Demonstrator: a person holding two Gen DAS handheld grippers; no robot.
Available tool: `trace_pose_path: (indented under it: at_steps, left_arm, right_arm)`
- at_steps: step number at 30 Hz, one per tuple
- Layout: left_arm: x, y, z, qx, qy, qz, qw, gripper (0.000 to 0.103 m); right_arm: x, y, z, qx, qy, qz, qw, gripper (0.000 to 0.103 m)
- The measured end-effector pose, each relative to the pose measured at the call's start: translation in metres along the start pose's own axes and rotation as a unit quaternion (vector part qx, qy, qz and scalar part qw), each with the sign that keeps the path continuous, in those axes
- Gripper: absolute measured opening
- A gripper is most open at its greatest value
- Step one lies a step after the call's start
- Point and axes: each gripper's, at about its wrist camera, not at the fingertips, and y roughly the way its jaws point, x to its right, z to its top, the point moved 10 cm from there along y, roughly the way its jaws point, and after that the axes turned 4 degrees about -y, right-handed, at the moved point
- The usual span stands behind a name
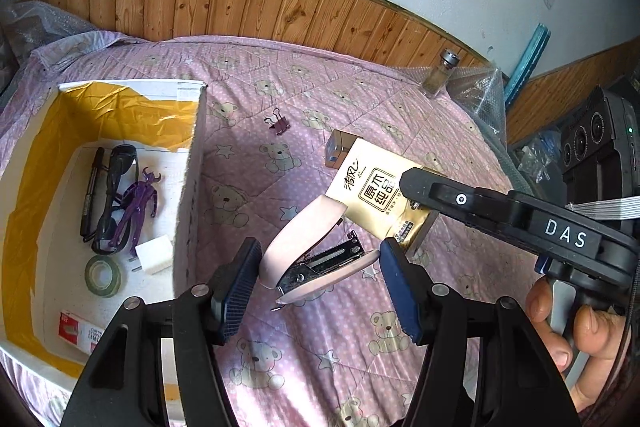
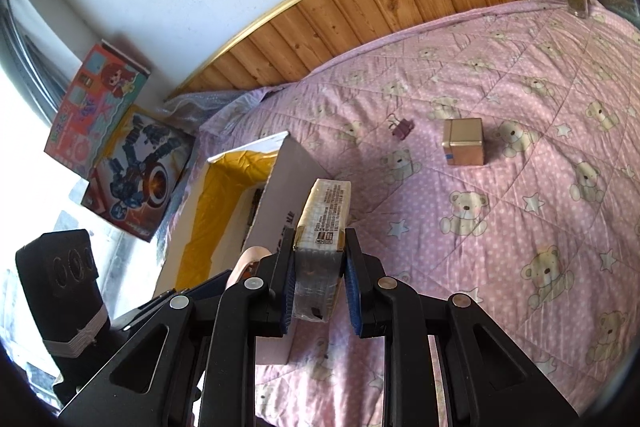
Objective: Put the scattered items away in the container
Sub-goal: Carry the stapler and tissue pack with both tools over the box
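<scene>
Pink stapler (image 1: 316, 251) sits between the left gripper (image 1: 316, 279) jaws (parted); right gripper (image 2: 320, 279) clamps a tissue pack (image 2: 324, 227).

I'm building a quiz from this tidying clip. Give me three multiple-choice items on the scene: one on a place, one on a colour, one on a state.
1. Where does the binder clip lie?
A. in the box
B. on the quilt
C. in a gripper

2. What colour lines the inside of the box?
A. yellow
B. green
C. red

3. What is the right gripper doing?
A. hanging open
B. gripping the tissue pack
C. gripping the stapler

Answers: 1 B, it lies on the pink quilt, apart from the box. 2 A, yellow tape covers the box's inner walls. 3 B, both pads press the pack's sides.
</scene>
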Motion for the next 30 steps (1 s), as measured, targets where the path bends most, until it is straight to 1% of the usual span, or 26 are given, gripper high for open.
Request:
trace_pose_path:
  at_steps: [11, 20, 24, 30]
  left_arm:
    - [-0.049, -0.051, 0.004, 0.041, -0.047, 0.001, 0.9981, 0.062]
    - [-0.103, -0.078, 0.015, 0.071, -0.092, 0.016, 0.9931, 0.062]
    - [-0.129, -0.078, 0.011, 0.069, -0.119, 0.024, 0.9902, 0.062]
    - [-0.164, -0.062, -0.005, 0.047, -0.166, 0.038, 0.9843, 0.062]
  right_arm:
    - [-0.065, 0.012, -0.006, -0.011, -0.06, 0.017, 0.998, 0.022]
    - [-0.116, 0.03, -0.014, -0.025, -0.118, 0.025, 0.992, 0.022]
    - [-0.133, 0.044, -0.022, -0.038, -0.143, 0.025, 0.989, 0.022]
    - [-0.153, 0.07, -0.04, -0.069, -0.192, 0.021, 0.979, 0.023]
